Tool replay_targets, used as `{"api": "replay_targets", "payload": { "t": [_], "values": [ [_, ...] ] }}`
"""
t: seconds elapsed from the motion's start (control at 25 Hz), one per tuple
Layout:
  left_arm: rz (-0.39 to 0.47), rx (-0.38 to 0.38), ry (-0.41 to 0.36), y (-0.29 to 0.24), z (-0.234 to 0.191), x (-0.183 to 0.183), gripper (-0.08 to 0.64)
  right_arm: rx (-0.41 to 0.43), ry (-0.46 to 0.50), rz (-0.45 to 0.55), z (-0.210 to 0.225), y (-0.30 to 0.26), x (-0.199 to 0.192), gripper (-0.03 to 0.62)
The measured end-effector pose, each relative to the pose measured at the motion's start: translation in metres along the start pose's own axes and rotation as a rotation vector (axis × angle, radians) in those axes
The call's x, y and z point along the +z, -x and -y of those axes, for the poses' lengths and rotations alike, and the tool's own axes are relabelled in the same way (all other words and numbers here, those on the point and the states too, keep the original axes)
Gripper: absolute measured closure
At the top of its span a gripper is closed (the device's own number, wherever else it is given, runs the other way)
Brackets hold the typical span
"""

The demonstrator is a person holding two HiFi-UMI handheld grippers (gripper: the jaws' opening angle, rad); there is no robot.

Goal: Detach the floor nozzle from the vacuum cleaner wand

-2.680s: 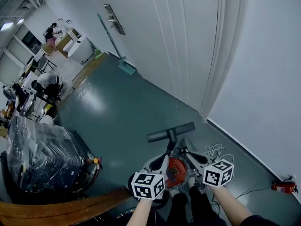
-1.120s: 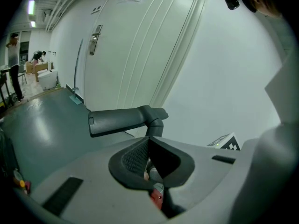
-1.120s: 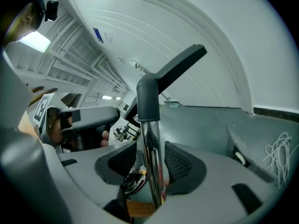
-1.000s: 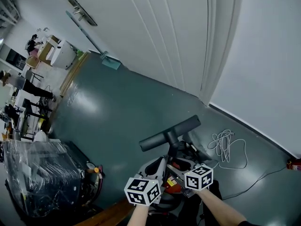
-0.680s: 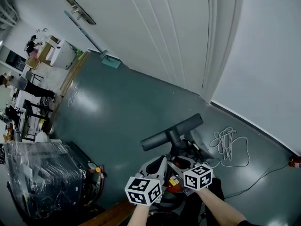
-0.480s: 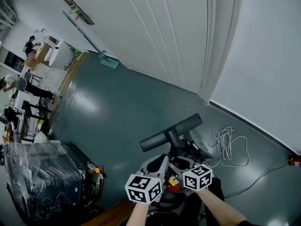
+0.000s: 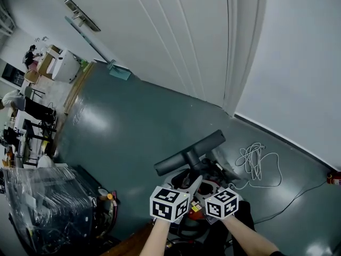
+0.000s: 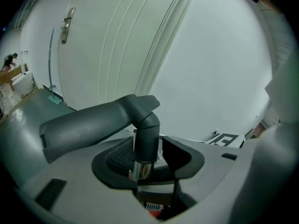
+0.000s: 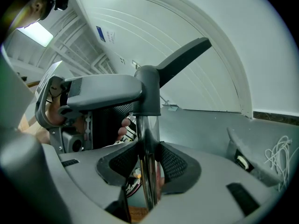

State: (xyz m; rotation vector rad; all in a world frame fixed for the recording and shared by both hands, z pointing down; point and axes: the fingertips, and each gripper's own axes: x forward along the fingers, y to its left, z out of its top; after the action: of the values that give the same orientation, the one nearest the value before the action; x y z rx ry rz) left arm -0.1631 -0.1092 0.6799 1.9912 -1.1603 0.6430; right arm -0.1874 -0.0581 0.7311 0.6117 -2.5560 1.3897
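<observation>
Left gripper (image 8: pixel 148 158): jaws spread wide, just been opening; pads pressing on nothing.
Between left jaws: nozzle neck (image 8: pixel 146 134), upright and dark grey, close to both pads but gripped by neither; chrome top of the wand (image 8: pixel 140 171) showing just under it, deeper in the gap.
Floor nozzle (image 8: pixel 91 124): above and beyond the left jaw tips, its bar slanting off to their left; neck seated over the wand's end, not detached.
Right gripper (image 9: pixel 149 166): jaws just been closing, now clamped on the wand, one ribbed pad against each side of the tube.
Wand at right jaws: upright, running through the gap and past the jaw tips up into the neck.
Above right jaws: nozzle bar reaching away up and to the right; a grey jaw of the left gripper lying alongside the neck on its left, fingers (image 9: pixel 124 123) of a hand behind it.
Right of right jaws: white cord (image 9: pixel 278 155) in a loose tangle on the floor (image 7: pixel 138 121), well apart from the jaws.
Head view: the two grippers side by side, nozzle just beyond both pairs of jaws.
</observation>
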Motion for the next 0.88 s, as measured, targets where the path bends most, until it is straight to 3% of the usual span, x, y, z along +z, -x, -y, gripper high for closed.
{"api": "replay_targets", "payload": {
  "t": [0.28,0.88],
  "values": [
    [-0.064,-0.003,-0.053,-0.021,0.000,0.000,0.370,-0.008,-0.003,0.009,0.002,0.001,-0.001,0.437],
    [-0.088,0.053,-0.104,-0.019,0.000,-0.003,0.377,-0.031,-0.001,0.000,-0.001,0.003,-0.008,0.442]
  ]
}}
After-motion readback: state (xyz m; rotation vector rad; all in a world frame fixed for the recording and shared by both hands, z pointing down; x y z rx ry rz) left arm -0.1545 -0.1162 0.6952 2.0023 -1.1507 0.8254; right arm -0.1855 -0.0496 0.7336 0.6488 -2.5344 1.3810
